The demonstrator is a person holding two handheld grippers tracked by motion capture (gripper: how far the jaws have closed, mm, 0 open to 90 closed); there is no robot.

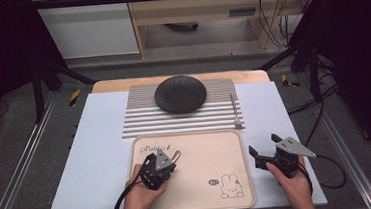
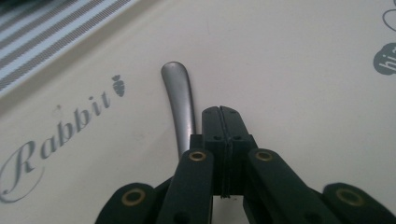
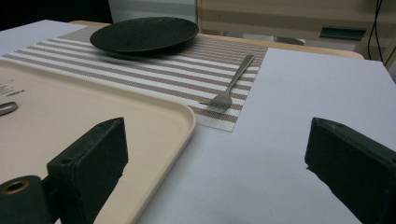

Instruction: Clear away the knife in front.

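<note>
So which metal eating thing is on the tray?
The plain rounded handle beside the left gripper; the fork lies on the striped mat instead.

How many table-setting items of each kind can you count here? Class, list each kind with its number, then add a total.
Black plate: 1
Fork: 1
Metal cutlery piece, working end hidden: 1
Beige tray: 1
Striped placemat: 1
Total: 5
</note>
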